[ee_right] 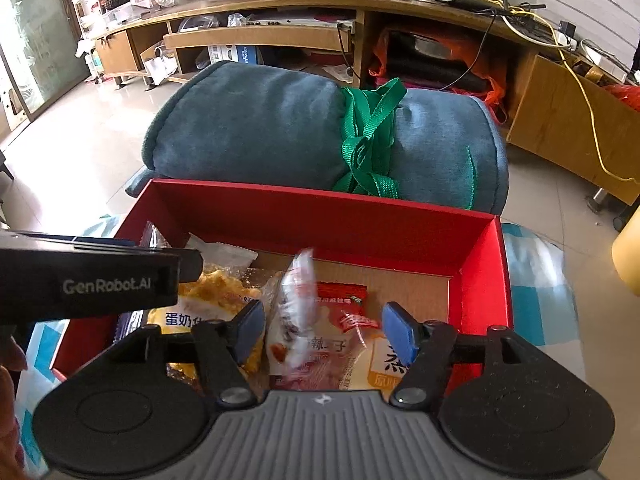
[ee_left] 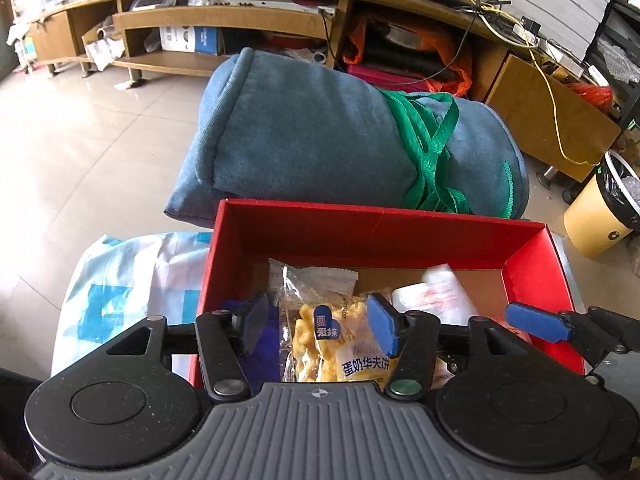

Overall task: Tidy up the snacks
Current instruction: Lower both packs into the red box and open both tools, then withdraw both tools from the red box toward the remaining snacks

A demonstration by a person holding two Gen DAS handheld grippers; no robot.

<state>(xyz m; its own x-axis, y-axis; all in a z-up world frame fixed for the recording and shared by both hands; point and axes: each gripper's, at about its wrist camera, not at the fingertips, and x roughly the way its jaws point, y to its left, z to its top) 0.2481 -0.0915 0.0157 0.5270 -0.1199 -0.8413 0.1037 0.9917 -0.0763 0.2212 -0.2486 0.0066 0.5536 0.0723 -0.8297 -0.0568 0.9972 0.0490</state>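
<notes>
An open red box holds several snack packets. My left gripper hangs open over its near left part. A clear pack of yellow waffle biscuits lies below the gap, and the pads do not press on it. My right gripper is open above the box's middle. A blurred white and red packet stands between its pads without being pinched. Beneath it lie a red packet and a yellow one. The left gripper's body shows at the left.
A rolled blue cushion tied with a green strap lies just behind the box. A white and blue plastic bag sits under and left of the box. A yellow bin stands at right, with a cluttered wooden TV stand beyond.
</notes>
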